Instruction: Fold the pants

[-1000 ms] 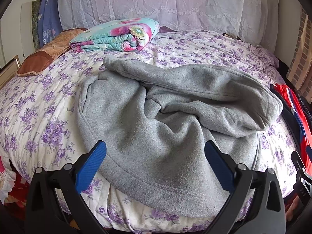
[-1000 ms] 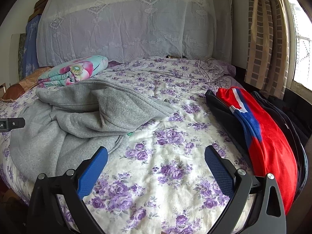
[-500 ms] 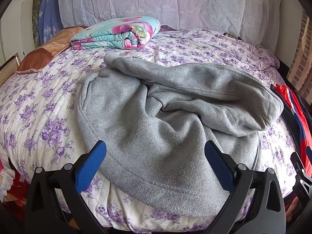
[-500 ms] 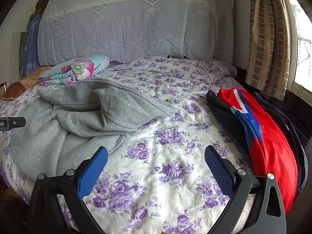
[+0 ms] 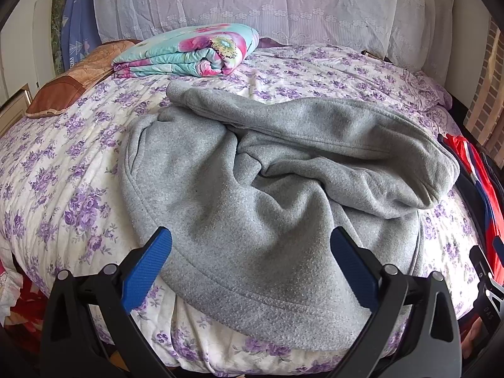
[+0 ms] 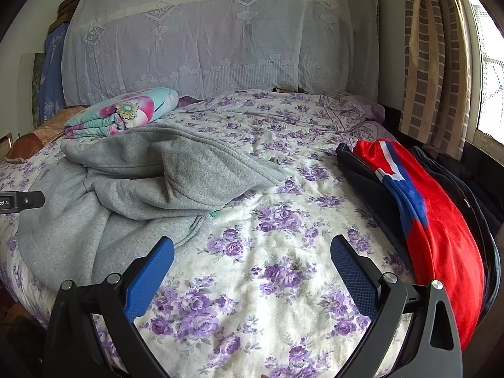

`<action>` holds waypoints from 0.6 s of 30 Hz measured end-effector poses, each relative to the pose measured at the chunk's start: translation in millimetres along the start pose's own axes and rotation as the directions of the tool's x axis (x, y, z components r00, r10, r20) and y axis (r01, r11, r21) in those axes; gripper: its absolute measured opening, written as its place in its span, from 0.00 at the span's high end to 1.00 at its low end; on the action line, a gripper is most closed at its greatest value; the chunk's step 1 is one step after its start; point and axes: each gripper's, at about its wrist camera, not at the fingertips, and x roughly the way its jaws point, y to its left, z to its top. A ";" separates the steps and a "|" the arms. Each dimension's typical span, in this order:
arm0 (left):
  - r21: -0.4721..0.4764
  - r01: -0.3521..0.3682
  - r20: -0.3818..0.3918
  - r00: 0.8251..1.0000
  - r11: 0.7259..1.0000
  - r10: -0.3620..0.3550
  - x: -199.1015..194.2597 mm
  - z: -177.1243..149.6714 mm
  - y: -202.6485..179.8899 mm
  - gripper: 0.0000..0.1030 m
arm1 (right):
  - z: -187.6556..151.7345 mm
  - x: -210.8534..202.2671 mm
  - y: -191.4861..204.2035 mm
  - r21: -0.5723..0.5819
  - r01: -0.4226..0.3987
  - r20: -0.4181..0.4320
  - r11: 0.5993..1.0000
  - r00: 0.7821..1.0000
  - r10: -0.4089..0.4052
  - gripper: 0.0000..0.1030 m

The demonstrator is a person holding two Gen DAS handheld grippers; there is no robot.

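Grey fleece pants (image 5: 267, 195) lie crumpled on the purple-flowered bed (image 5: 56, 173), waistband near the front edge and one leg thrown across to the right. My left gripper (image 5: 251, 241) hovers open just above the waistband, nothing between its blue pads. In the right wrist view the same pants (image 6: 126, 189) lie at the left, and my right gripper (image 6: 252, 249) is open over bare bedspread (image 6: 283, 252) to their right, holding nothing.
A folded floral quilt (image 5: 189, 52) and a brown pillow (image 5: 63, 88) sit at the back left. A red and blue garment (image 6: 425, 220) lies over dark clothes on the bed's right edge. A lace-covered headboard (image 6: 220, 31) and a curtain (image 6: 434, 63) stand behind.
Both views have crept slightly forward and down toward the bed. The pants have not moved and both grippers stay open.
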 end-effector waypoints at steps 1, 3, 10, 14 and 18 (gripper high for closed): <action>-0.001 0.000 -0.001 1.000 1.000 0.000 0.3 0.0 0.1 0.05 | -0.3 0.2 0.0 0.001 0.000 0.000 1.000 1.000 0.000 0.03; -0.005 0.002 -0.006 1.000 1.000 -0.002 1.1 0.0 0.0 0.05 | -0.1 0.4 -0.1 0.000 0.000 0.000 1.000 1.000 0.000 0.03; -0.033 0.065 -0.022 0.998 0.997 -0.066 11.7 31.2 14.4 0.05 | 0.4 3.4 -1.0 -0.005 0.005 -0.007 1.000 1.000 -0.005 0.03; -0.123 0.172 -0.086 0.979 0.977 -0.184 45.9 72.8 33.6 0.05 | -0.3 9.6 0.1 -0.009 0.005 -0.019 1.000 1.000 -0.005 0.03; -0.151 0.207 -0.166 0.959 0.967 -0.231 97.2 118.6 38.6 0.05 | 0.2 20.4 0.1 -0.007 0.012 -0.040 1.000 0.999 -0.012 0.03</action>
